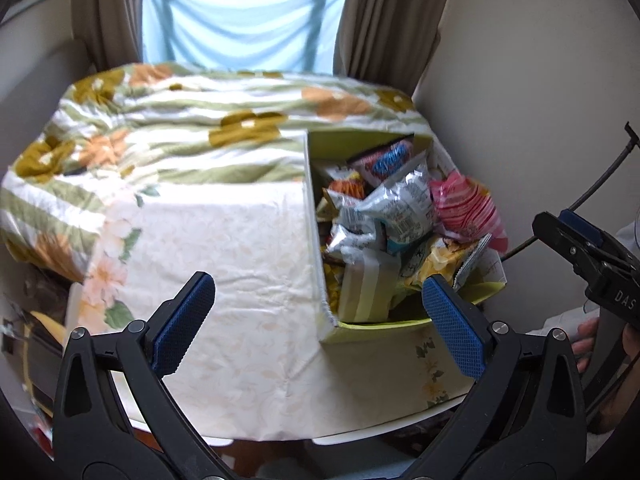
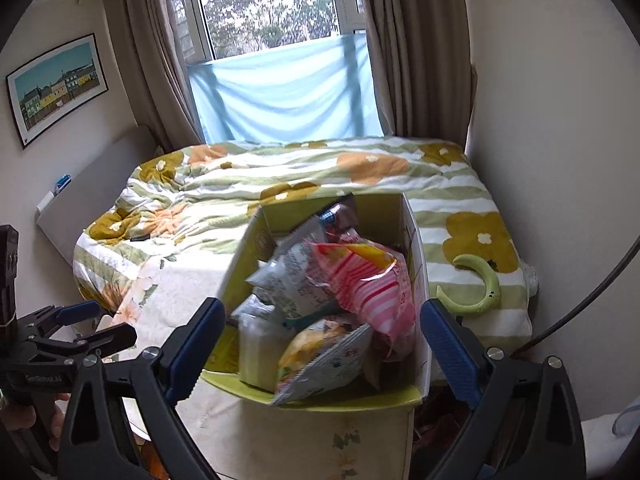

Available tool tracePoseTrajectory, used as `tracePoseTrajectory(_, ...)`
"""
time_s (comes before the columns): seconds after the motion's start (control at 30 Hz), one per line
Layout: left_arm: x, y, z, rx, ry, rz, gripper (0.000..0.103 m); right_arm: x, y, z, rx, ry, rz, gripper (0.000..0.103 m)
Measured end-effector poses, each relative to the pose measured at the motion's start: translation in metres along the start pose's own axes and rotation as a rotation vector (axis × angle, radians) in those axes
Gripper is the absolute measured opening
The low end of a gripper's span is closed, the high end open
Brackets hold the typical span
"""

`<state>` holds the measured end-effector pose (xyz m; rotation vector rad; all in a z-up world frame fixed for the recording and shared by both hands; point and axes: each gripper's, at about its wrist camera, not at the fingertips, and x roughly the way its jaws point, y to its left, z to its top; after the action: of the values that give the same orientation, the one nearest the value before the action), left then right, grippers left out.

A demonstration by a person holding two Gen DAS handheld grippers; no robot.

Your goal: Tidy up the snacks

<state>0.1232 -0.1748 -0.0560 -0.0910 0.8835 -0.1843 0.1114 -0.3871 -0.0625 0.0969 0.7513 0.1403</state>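
The open snack box (image 2: 416,264) sits at the counter's (image 1: 240,264) right edge, straight ahead of the right tongs (image 2: 322,342), nearer than the left tongs (image 1: 318,322). Both stand apart, empty.

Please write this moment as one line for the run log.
stage: snacks in box | left gripper: open, empty | right gripper: open, empty | box: on table edge, full of snack bags | pink striped bag: on top
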Motion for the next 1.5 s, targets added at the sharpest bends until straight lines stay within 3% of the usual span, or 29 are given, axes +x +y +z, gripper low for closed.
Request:
tracePoseTrajectory(0.23,-0.084,0.023,-0.012,0.056,-0.197,0.134,0.102,-0.057,0.048,-0.009,0.022,-0.055,-0.067,0.097)
tracePoseTrajectory(0.43,-0.132,0.047,-0.038,0.057,-0.268,0.15,0.102,-0.085,0.088,-0.032,0.001,-0.068,-0.103,0.097)
tracePoseTrajectory(0.77,-0.164,0.058,-0.075,0.07,-0.295,0.153,0.102,-0.117,0.12,-0.06,-0.004,-0.119,-0.13,0.097)
tracePoseTrajectory(1.5,-0.172,0.048,-0.08,0.085,-0.299,0.131,0.102,-0.124,0.119,-0.065,0.008,-0.14,-0.146,0.097)
